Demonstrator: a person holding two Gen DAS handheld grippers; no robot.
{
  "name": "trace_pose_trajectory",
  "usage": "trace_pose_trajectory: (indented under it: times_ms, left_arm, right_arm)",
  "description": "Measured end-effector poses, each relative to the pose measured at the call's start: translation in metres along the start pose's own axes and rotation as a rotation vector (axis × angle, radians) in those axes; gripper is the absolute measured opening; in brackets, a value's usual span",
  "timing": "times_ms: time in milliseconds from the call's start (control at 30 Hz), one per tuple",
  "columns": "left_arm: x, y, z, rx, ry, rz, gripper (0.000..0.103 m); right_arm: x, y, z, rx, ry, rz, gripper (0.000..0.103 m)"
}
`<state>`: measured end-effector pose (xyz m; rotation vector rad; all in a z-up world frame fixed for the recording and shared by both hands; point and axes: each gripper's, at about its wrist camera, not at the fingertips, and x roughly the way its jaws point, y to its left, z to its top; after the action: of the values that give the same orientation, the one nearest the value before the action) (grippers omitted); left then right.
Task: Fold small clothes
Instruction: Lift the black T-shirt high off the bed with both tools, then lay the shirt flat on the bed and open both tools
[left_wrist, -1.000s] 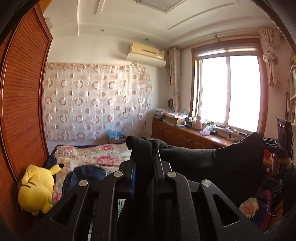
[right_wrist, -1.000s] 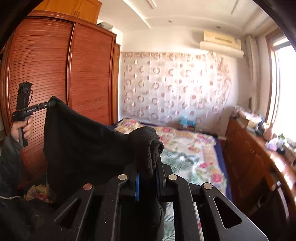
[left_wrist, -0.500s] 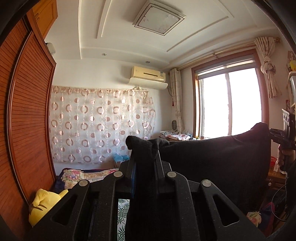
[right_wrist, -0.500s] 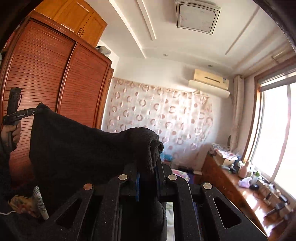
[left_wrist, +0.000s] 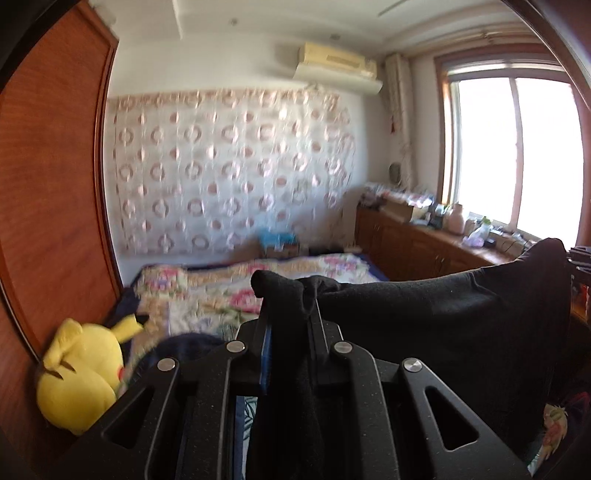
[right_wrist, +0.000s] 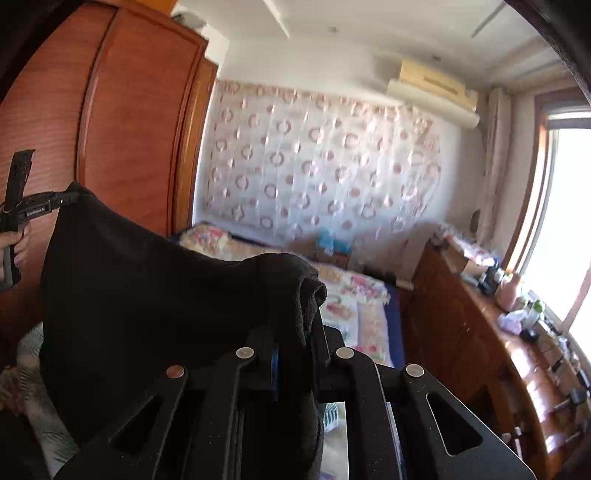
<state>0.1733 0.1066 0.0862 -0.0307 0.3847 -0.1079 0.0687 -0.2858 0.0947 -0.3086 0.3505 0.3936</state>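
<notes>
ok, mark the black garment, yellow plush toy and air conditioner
black garment (left_wrist: 443, 325): left wrist view, stretched middle panel.
yellow plush toy (left_wrist: 79, 380): left wrist view, its back.
air conditioner (right_wrist: 432, 92): right wrist view, front casing.

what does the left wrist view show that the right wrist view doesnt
Only the left wrist view shows the yellow plush toy by the wardrobe and the left gripper clamped on a corner of the black garment.

Only the right wrist view shows the person's hand holding the left gripper from the side, and the right gripper clamped on the opposite corner.

Both show the garment stretched between the grippers, the floral bed, the patterned curtain, the air conditioner and the window.
</notes>
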Motion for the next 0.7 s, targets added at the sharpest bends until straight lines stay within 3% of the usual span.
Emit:
trace_pose_trajectory:
  times_ms: [167,333,400,633,700]
  left_arm:
    - [0.074,-0.001,-0.03,-0.01,0.114,0.03,0.016]
    - [0.119,-0.002,-0.037,-0.002,0.171,0.05,0.016]
    - [0.13,-0.004,-0.039,0.003,0.184,0.059,0.016]
    - [0.157,-0.005,-0.06,0.006,0.281,0.062,0.022]
    - [0.156,-0.007,-0.063,0.011,0.289,0.054,0.025]
  right_arm:
    - [0.086,-0.007,-0.02,0.054,0.111,0.017,0.012]
    - [0.141,-0.032,0.001,0.103,0.187,0.035,0.012]
    - [0.159,-0.035,0.011,0.126,0.207,0.041,0.012]
    - [0.2,-0.051,0.0,0.151,0.3,0.065,0.013]
    - [0.208,-0.054,-0.002,0.153,0.317,0.056,0.019]
